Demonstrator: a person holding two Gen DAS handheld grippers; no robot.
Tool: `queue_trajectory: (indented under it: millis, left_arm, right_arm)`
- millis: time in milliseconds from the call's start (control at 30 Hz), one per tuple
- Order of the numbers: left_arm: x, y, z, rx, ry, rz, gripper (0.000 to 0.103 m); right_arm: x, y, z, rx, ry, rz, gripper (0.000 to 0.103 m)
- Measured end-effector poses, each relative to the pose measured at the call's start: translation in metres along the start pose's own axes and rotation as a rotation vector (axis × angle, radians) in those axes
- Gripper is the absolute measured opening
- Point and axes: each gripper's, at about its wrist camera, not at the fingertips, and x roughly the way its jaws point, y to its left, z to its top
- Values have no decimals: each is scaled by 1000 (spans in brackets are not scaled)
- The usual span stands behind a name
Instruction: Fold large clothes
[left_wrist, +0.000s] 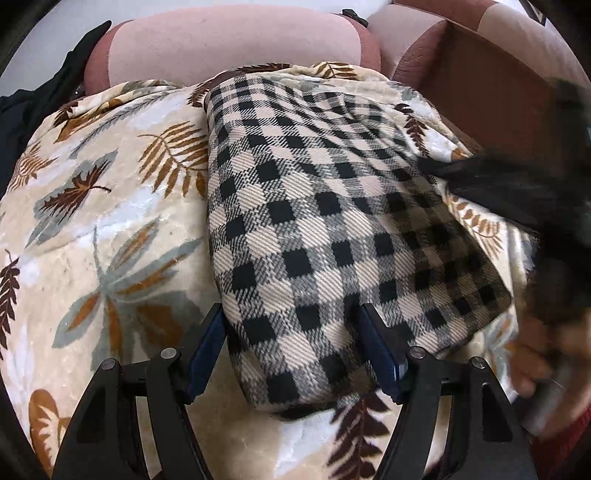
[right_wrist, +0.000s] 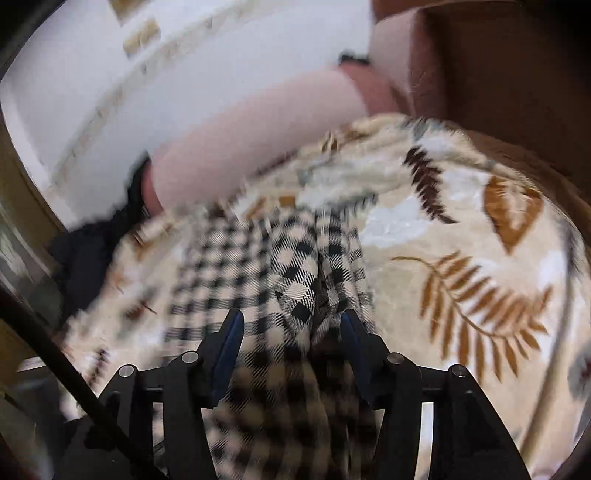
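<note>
A black-and-cream checked garment (left_wrist: 314, 221) lies folded into a long strip on a leaf-patterned blanket (left_wrist: 110, 221). My left gripper (left_wrist: 291, 325) is open, its blue-padded fingers (left_wrist: 207, 350) straddling the garment's near folded end. The right gripper shows as a dark blur (left_wrist: 517, 192) at the garment's right edge. In the right wrist view, my right gripper (right_wrist: 291, 325) is open, and bunched folds of the checked garment (right_wrist: 295, 280) lie between its fingers (right_wrist: 231, 339). That view is motion-blurred.
The blanket (right_wrist: 461, 240) covers a pink and brown sofa (left_wrist: 229, 40). A brown armrest (left_wrist: 480, 81) rises at the right. Dark clothing (left_wrist: 33, 107) lies at the blanket's far left. A white wall (right_wrist: 147, 74) stands behind.
</note>
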Motion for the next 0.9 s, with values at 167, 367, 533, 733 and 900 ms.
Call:
queue_trajectory:
  millis: [167,367,533,733,900]
  left_arm:
    - [-38,7,4,-25,-72,-60,71]
    - [-31,17,27,-88,-89,-44,71]
    - [1,-3,21,-27,-50,4,71]
    - [13,-24,10,111,-68,120,72]
    - [13,-22,10,96,-58,125,72]
  right_arm:
    - [17,-1,2,28,33,74,17]
    - [-39,-34,7,91,-130,11,1]
    - [-52,-82,-4,201,-140,71,2]
    - [-9,-64,16,241,-74,306,66]
    - [36,-27,26,186,-3,242,66]
